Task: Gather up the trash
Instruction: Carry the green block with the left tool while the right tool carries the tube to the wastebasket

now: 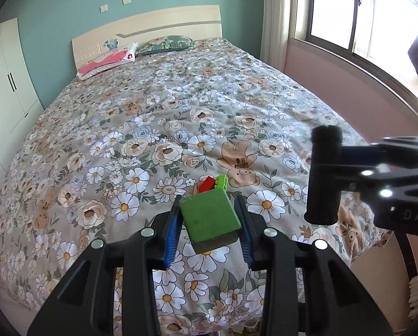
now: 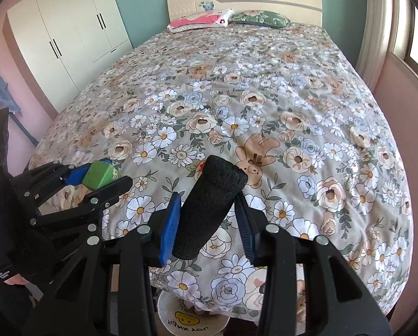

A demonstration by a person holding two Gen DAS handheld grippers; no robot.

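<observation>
Taking the bed (image 1: 153,117) with its floral and bear-print cover as the landmark, a white wardrobe (image 1: 10,84) is standing off its left side against the wall, and at its head a pink and white pillow (image 1: 108,60) is lying just left of a green floral pillow (image 1: 167,43), both leaning toward the pale headboard (image 1: 153,23). Near the foot end of the bed, the left gripper (image 1: 210,218) is clenching a green wooden block (image 1: 209,214) between its blue pads, the block tilted and held up clear of the cover. Just beyond that block, resting on the bed cover beside a printed bear, a small red brick (image 1: 207,184) and a light green studded brick (image 1: 221,182) are sitting touching each other. Further right over the same foot end, the right gripper (image 2: 207,218) is grasping a black foam cylinder (image 2: 211,207), which is standing tilted between its blue pads with its upper end leaning away over the bed; in the left wrist view that cylinder (image 1: 323,173) is appearing upright at the right, above the bed's right edge. Below the foot of the bed, under the right gripper, a round white container (image 2: 192,319) with yellow print is showing partly. To the right of the bed, a curtain (image 1: 276,19) is hanging beside a bright window (image 1: 357,14) above a pink wall.
</observation>
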